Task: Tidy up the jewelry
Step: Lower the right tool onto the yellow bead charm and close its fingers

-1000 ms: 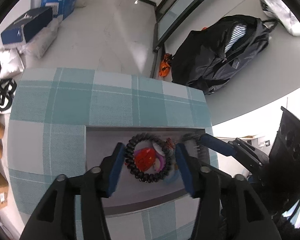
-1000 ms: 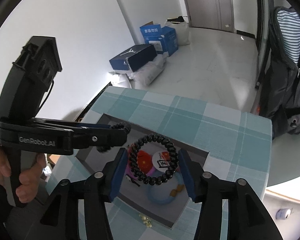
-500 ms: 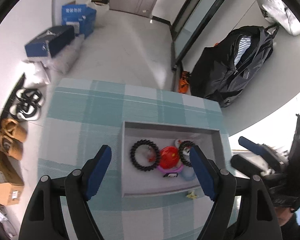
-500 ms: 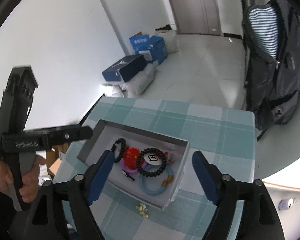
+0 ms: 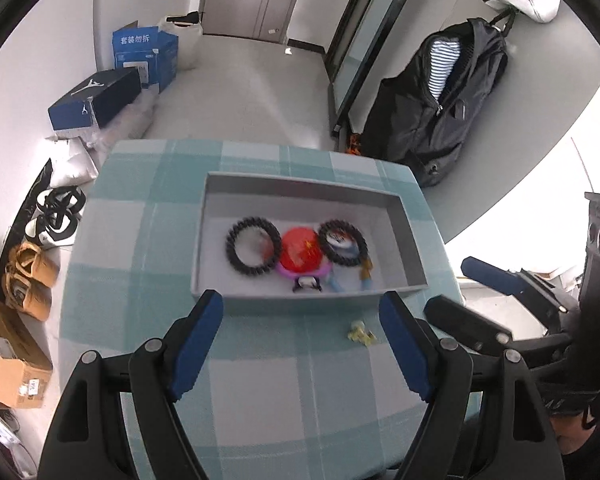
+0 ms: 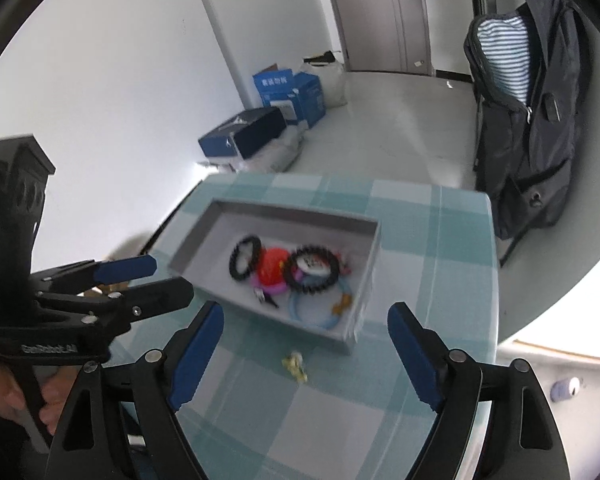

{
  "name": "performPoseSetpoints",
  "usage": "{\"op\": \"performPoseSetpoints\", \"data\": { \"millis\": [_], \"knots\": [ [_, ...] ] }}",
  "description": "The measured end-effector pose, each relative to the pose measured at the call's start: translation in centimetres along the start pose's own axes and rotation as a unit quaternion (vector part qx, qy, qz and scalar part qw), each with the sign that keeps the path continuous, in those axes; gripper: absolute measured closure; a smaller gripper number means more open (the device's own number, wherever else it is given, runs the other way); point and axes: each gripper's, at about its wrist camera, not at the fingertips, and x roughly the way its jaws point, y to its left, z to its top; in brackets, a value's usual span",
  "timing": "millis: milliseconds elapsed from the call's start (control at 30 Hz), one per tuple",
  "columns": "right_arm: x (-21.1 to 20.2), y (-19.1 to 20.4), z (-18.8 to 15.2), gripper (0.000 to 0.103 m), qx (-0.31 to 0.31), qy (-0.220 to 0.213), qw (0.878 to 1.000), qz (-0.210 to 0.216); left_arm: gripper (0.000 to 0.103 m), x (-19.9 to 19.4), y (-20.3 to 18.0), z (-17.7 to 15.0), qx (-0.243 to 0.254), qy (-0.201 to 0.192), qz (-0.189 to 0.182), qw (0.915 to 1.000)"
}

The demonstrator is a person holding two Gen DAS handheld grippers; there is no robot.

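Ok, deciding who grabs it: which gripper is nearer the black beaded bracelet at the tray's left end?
Left. The left gripper hovers before the grey tray's near wall, facing the black beaded bracelet; the right gripper, jaws opening, empty, sits beyond the tray's right end.

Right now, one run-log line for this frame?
left gripper: open, empty | right gripper: opening, empty | two black bead bracelets: in grey tray | small yellow piece: on tablecloth, outside tray

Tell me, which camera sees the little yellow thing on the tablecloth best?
The left wrist view: the little yellow thing lies sharp on the tablecloth, just outside the grey tray. The right wrist view shows it too, but blurred.
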Motion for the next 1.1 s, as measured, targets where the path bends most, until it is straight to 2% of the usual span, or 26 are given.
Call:
{"op": "performPoseSetpoints", "data": {
  "millis": [100, 167, 467, 500, 567, 700, 767, 867, 900, 967, 1033, 1100],
  "knots": [
    [0.3, 0.1, -1.1, 0.019, -0.003, 0.013, 1.0, -0.004, 0.026, 0.0, -0.6, -0.9, 0.002, -0.004, -0.005, 1.0],
    [0.9, 0.1, -2.1, 0.019, -0.011, 0.035, 0.999, -0.017, 0.023, 0.7, -0.9, -1.5, -0.001, 0.006, -0.013, 0.9999],
    [3.1, 0.2, -4.6, 0.021, -0.032, 0.091, 0.995, -0.023, 0.022, 2.8, -0.9, -3.5, 0.024, 0.049, -0.004, 0.9985],
    [3.6, 0.3, -4.8, 0.023, -0.036, 0.102, 0.994, -0.029, 0.022, 2.9, -0.8, -3.7, 0.024, 0.051, -0.004, 0.9984],
    [4.1, 0.3, -4.9, 0.035, -0.037, 0.112, 0.992, -0.035, 0.022, 2.9, -0.4, -3.9, 0.022, 0.053, 0.002, 0.9984],
    [4.8, 0.5, -4.8, 0.037, -0.036, 0.113, 0.992, -0.034, 0.022, 2.8, 0.3, -4.2, 0.018, 0.057, 0.008, 0.9982],
    [5.2, 0.7, -4.6, 0.043, -0.038, 0.115, 0.992, -0.035, 0.022, 2.9, 0.4, -4.5, 0.021, 0.059, 0.013, 0.9979],
    [6.0, 1.2, -4.4, 0.046, -0.043, 0.122, 0.991, -0.044, 0.022, 3.1, 0.9, -4.6, 0.022, 0.065, 0.014, 0.9976],
    [6.2, 1.3, -4.3, 0.05, -0.045, 0.123, 0.99, -0.043, 0.022, 3.1, 0.9, -4.7, 0.023, 0.066, 0.015, 0.9974],
    [6.7, 1.7, -4.1, 0.069, -0.052, 0.126, 0.989, -0.047, 0.022, 3.1, 0.8, -4.8, 0.026, 0.067, 0.017, 0.9973],
    [6.9, 2.2, -4.1, 0.072, -0.061, 0.125, 0.989, -0.058, 0.022, 2.9, 0.9, -5.0, 0.027, 0.067, 0.014, 0.9973],
    [7.2, 2.5, -3.9, 0.08, -0.061, 0.125, 0.988, -0.06, 0.022, 2.9, 1.1, -4.9, 0.025, 0.066, 0.014, 0.9974]
  ]
}}
